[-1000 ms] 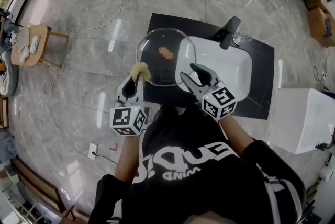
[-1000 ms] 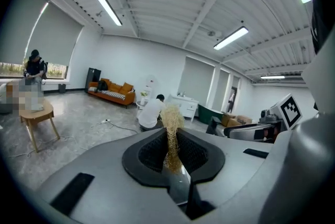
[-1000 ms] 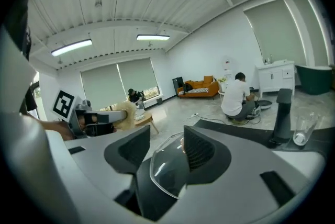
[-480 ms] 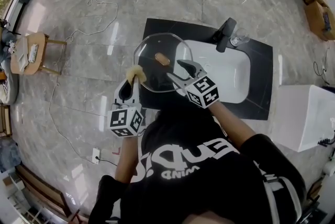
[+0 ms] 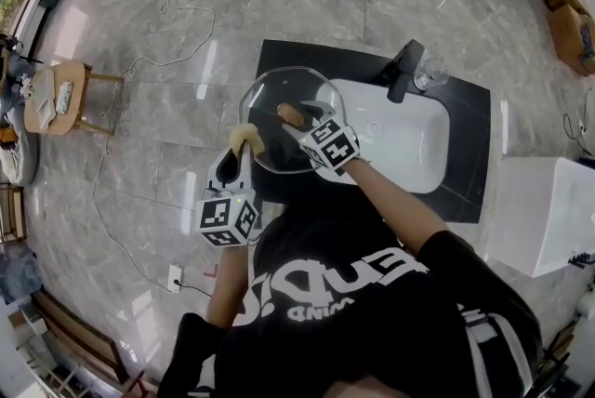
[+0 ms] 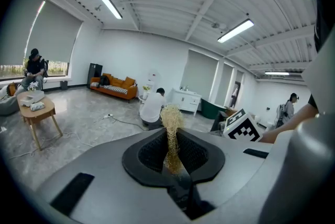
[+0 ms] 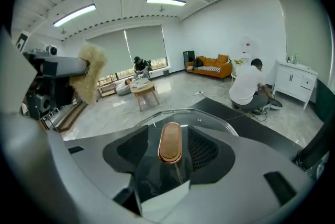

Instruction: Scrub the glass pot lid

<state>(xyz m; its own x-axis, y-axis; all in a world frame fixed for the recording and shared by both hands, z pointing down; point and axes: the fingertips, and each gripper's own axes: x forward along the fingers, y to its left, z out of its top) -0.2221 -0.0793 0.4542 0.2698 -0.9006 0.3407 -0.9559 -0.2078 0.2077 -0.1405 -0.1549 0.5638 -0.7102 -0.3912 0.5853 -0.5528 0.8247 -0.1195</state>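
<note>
Head view: glass lid (image 5: 279, 89) sits over the 9 o'clock rim of the sink (image 5: 409, 140), on the black counter (image 5: 469, 122). Right forearm reaches from 5 o'clock toward 11, right gripper (image 5: 299, 120) pitched down over the lid's centre; its jaws have just been opening and stand wide either side of the copper knob (image 7: 170, 143), pads clear of it. Left arm is bent close to the body, left gripper (image 5: 240, 154) pointing to 12 at the lid's 8 o'clock edge, clamped on a tan scrubber (image 5: 247, 139).

black counter (image 5: 468, 175) with white sink (image 5: 409, 145), faucet (image 5: 406, 69), glass pot lid (image 5: 272, 99) on its left part
</note>
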